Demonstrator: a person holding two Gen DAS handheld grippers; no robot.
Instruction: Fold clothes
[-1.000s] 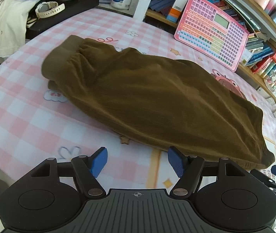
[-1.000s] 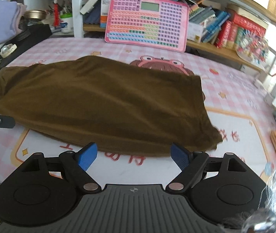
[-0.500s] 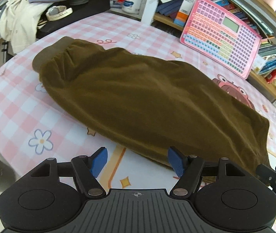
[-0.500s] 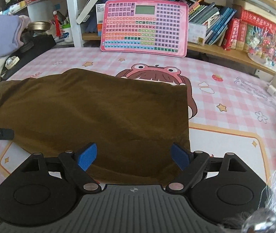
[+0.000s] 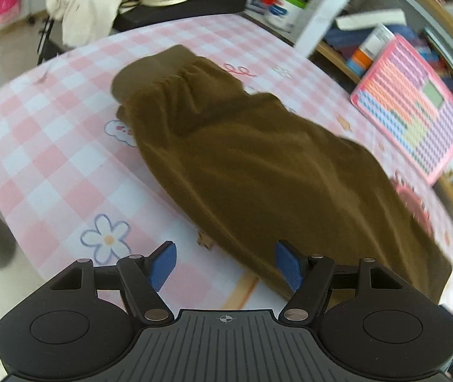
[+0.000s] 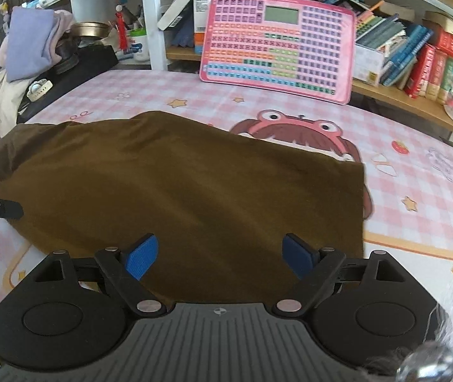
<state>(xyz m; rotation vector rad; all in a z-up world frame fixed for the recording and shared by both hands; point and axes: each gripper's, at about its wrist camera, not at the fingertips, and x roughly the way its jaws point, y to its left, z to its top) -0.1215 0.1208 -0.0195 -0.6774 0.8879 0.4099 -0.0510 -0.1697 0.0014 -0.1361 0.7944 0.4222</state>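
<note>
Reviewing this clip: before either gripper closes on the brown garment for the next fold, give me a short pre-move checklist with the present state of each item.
1. Left gripper open: ok, blue pads spread apart.
2. Right gripper open: ok.
3. Both empty: ok, no cloth between the pads.
4. Brown corduroy-like garment lying flat on the pink checked tablecloth: ok, only shallow ripples near its gathered waistband.
5. Near hem within the left gripper's line: ok, the edge runs just ahead of its right pad.
6. Near hem under the right gripper: cannot tell, the gripper body hides it.
7. Pink keyboard-style toy board off the cloth: ok, leaning against the shelf.
</note>
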